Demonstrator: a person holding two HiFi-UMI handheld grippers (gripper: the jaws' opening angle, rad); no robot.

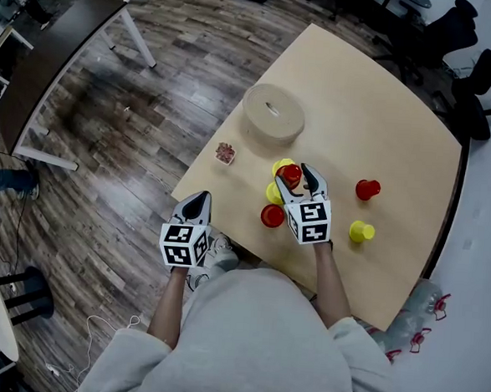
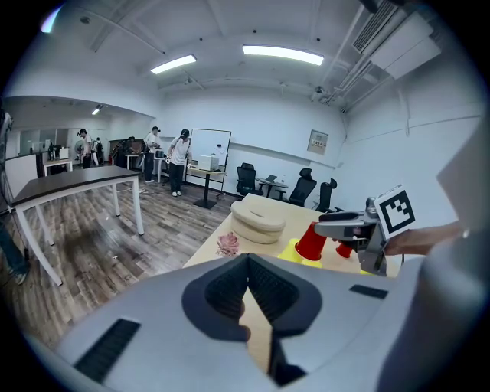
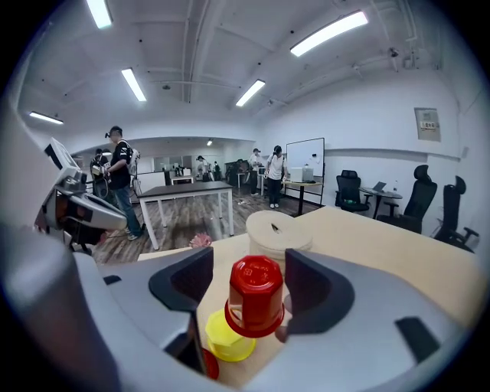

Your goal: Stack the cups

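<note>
An upside-down red cup (image 1: 290, 176) (image 3: 256, 295) sits on top of a yellow cup (image 3: 228, 337) near the table's front left. My right gripper (image 1: 297, 178) (image 3: 249, 279) straddles the red cup, open, with a gap showing on the left side. A second yellow cup (image 1: 279, 165) stands just behind, and another red cup (image 1: 272, 215) stands close in front. A lone red cup (image 1: 367, 189) and a lone yellow cup (image 1: 361, 232) stand to the right. My left gripper (image 1: 198, 201) (image 2: 246, 264) is shut and empty, hanging off the table's left edge.
A round beige container (image 1: 273, 114) stands behind the cups, with a small pink object (image 1: 225, 153) near the table's left edge. The wooden table (image 1: 377, 116) stretches away to the back right. Office chairs (image 1: 458, 34) stand behind it, and a dark desk (image 1: 63, 44) at the far left.
</note>
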